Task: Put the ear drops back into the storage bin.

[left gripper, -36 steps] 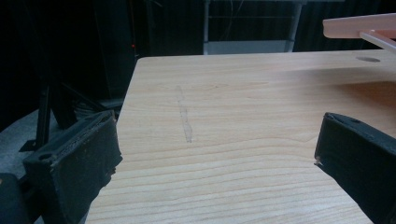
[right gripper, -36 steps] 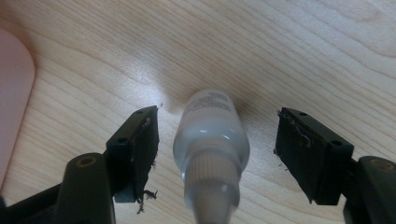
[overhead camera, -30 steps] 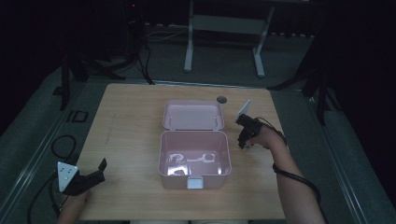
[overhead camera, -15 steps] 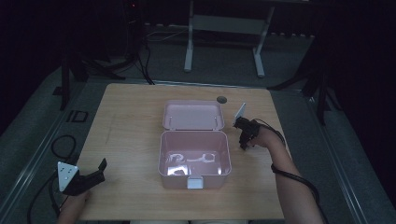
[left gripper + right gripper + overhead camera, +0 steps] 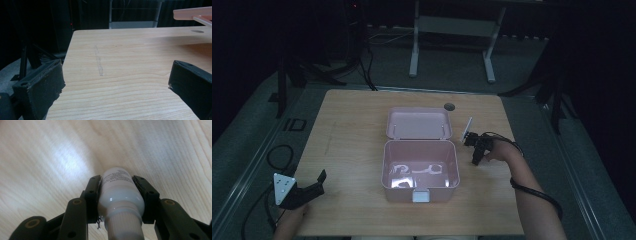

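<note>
Near the front-left corner of the pale wooden desk, the left gripper rested with fingers spread wide, empty. An open pink plastic box sat mid-desk. Toward the right edge, the right gripper clamped a small white plastic bottle.

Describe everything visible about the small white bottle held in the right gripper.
The white bottle looks like glossy plastic, with a rounded body, small printed text too blurred to read, and a ribbed white cap toward the camera. The right gripper is clamped on its body, one black jaw on each side. It hangs over the wooden table, to the right of the open pink box. Whether it touches the table cannot be told.
</note>
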### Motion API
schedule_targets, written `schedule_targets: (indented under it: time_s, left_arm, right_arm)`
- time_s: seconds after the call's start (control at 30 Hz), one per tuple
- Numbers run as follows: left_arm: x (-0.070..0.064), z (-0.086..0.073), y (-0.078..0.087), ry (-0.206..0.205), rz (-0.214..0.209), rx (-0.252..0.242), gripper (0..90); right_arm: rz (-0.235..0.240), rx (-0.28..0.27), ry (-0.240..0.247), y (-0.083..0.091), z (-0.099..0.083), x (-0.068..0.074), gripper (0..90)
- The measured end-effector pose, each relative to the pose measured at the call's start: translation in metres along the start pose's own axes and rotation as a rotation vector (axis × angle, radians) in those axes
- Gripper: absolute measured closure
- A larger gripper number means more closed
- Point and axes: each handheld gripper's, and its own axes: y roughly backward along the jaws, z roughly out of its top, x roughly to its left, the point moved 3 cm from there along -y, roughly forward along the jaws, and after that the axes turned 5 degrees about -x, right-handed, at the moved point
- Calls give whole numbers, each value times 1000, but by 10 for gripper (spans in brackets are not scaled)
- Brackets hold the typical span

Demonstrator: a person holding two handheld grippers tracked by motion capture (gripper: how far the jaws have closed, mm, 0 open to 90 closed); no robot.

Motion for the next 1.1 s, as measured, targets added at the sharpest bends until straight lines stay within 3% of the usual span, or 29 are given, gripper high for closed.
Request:
schedule_targets:
  time_s: [0.3, 0.37, 0.63, 0.7, 0.93, 1.1]
  left_arm:
    - [0, 0, 0, 0, 2, 0, 3]
    - [0, 0, 0, 0, 2, 1, 3]
    - [0, 0, 0, -1, 2, 3, 4]
    - [0, 0, 0, -1, 3, 4, 4]
    - [0, 0, 0, -3, 4, 5, 3]
    - [0, 0, -1, -3, 5, 6, 4]
  right_arm:
    - [7, 7, 193, -2, -15, 18, 595]
    - [-8, 1, 251, -3, -19, 23, 595]
    - [-20, -7, 385, -2, -31, 38, 595]
    - [-42, -14, 433, -1, -34, 42, 595]
    - [-33, -9, 506, 2, -42, 54, 595]
    - [-74, 25, 558, 2, -46, 61, 595]
